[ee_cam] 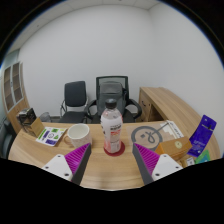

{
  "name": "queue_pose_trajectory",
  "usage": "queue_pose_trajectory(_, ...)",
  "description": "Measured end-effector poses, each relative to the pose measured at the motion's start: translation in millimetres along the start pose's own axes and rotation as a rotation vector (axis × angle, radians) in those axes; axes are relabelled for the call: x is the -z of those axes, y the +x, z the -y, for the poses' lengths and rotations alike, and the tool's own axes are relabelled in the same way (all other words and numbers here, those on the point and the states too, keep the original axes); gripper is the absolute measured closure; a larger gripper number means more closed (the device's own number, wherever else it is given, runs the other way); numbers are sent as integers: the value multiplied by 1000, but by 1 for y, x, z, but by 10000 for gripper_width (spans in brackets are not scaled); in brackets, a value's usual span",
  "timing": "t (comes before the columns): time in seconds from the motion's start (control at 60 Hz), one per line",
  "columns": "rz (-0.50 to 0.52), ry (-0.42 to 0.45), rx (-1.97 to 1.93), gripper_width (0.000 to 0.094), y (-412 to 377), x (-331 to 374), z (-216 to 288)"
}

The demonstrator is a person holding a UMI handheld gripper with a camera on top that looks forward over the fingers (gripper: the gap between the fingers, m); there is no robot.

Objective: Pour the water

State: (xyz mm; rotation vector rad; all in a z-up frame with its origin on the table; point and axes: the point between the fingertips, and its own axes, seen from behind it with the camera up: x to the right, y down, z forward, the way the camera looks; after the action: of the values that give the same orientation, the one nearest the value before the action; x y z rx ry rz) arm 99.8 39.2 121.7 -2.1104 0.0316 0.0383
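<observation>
wooden desk (95, 170) with bottle (112, 128) upright on red coaster (113, 151), ready for grasp; gripper (113, 163) fingers apart, not touching; bowl (78, 133) beside, probably for pouring.

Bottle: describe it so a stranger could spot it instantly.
On the wooden table, just ahead of the open gripper, the bottle stands upright on a red coaster. A white cup sits beside it; only the bottle is tall, clear and pink-labelled.
</observation>
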Motion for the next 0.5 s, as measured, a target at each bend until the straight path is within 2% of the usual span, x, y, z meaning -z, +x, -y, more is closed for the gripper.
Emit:
queue_pose_trajectory(0.283,-66,-62,41,78,-34,160,-22)
queue_pose_trajectory(0.5,-100,-70,26,79,-57,212,-36)
